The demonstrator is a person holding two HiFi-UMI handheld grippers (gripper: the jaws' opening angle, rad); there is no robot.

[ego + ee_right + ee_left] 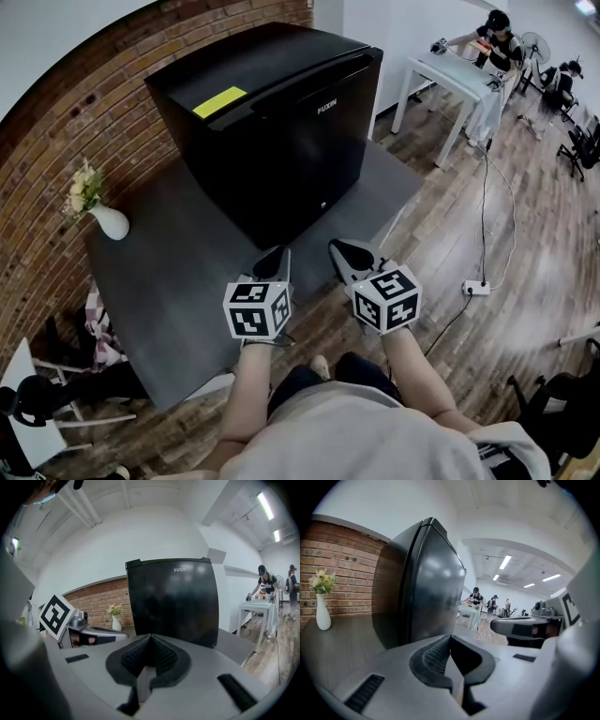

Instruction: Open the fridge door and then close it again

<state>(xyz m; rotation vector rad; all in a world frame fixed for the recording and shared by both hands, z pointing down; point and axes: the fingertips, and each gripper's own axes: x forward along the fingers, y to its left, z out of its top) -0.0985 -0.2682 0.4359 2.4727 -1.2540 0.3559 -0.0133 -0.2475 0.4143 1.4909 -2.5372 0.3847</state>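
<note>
Fridge, black with its door closed, bears white "FUXIN" on the door and a yellow label on top. Near it, the left gripper and right gripper are both clenched, empty.

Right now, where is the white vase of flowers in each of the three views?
Head view: vase at far left, on the grey table beside the brick wall.
Left gripper view: vase at the left edge, against the brick wall.
Right gripper view: vase small, left of centre, before the brick wall.
Shared landmark: the black fridge, right of the vase in every view.
</note>
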